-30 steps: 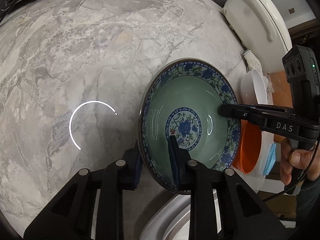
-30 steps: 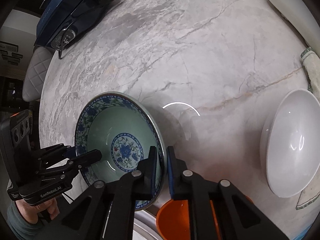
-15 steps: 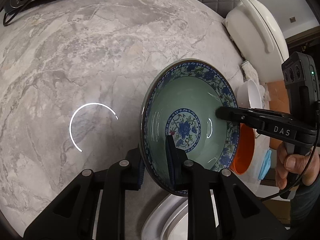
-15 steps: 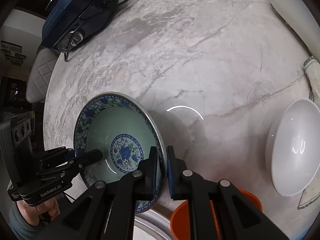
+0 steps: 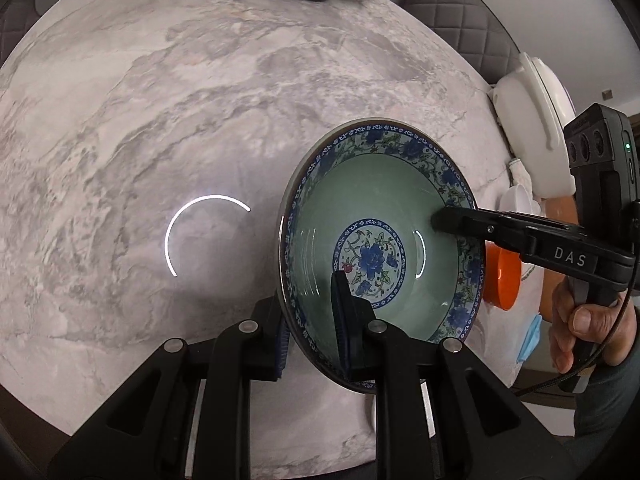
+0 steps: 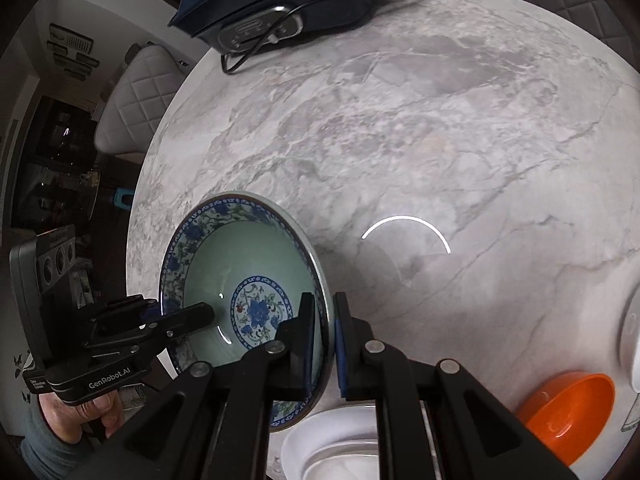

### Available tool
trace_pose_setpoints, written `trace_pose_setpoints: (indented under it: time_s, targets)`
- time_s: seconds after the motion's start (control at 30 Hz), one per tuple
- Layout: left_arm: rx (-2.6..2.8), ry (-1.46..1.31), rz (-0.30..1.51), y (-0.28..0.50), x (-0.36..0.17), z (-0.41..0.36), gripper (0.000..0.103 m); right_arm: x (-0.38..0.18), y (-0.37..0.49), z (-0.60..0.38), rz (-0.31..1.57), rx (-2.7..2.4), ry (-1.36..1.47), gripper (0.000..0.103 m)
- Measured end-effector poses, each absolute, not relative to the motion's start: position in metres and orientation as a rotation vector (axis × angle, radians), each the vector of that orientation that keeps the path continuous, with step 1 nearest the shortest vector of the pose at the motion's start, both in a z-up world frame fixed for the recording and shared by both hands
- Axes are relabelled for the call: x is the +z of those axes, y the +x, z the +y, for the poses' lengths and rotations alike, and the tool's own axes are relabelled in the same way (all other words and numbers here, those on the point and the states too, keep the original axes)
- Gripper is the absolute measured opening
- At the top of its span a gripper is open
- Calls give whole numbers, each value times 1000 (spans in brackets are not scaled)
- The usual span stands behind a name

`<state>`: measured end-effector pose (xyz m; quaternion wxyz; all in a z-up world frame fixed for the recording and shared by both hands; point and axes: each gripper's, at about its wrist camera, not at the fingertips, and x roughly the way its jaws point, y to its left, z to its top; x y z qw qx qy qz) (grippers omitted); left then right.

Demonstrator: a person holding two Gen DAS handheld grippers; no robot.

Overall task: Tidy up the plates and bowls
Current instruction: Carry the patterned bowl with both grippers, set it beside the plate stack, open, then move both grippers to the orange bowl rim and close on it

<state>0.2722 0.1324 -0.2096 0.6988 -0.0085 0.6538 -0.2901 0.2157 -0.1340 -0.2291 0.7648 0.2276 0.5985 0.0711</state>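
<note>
A green bowl with a blue floral rim [image 5: 380, 232] is held above the marble table [image 5: 160, 120] by both grippers. My left gripper [image 5: 310, 316] is shut on its near rim, one finger inside, one outside. My right gripper [image 6: 325, 328] is shut on the opposite rim and also shows in the left wrist view [image 5: 440, 220]. The bowl shows in the right wrist view [image 6: 248, 280], with the left gripper [image 6: 180, 312] at its far side.
An orange bowl [image 6: 568, 412] and a white dish [image 6: 332, 444] sit near the table's front edge. A white bowl's edge [image 6: 632, 344] is at the right. A dark appliance with a cord [image 6: 280, 4] lies at the far side. A white lidded cooker [image 5: 532, 120] stands far right.
Both grippers have carried the bowl together further over the table, away from the orange and white bowls. Both grips are unchanged.
</note>
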Motion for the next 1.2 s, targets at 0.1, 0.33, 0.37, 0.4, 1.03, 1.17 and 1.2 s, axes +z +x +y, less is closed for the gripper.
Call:
trace_pose_setpoints:
  time_s: [0.1,0.33,0.37,0.4,1.03,1.17,1.2]
  targets:
    - [-617,-38,1482,267,-224,160,17,-241,216,-109,1327,183,488,11]
    - [-590,-43,1506,262,-250,190,17,-267,219,-76,1350,187,466,11]
    - [-594,-42,1504,262,-251,191,17,-269,219,-75,1349,184,469,11]
    - [-598,-40,1506,262,-252,192,17,-271,218,-74,1348,180,470,11]
    - [-617,-43,1492,263,-258,186,19,-281,208,-76,1326,136,498,14]
    - [-561,-52,1421,260,-230,200,54,-271,202,-81,1297,112,501,39]
    - [-555,-38,1379,258,-216,201,60,-265,197,-85,1272,106,508,44]
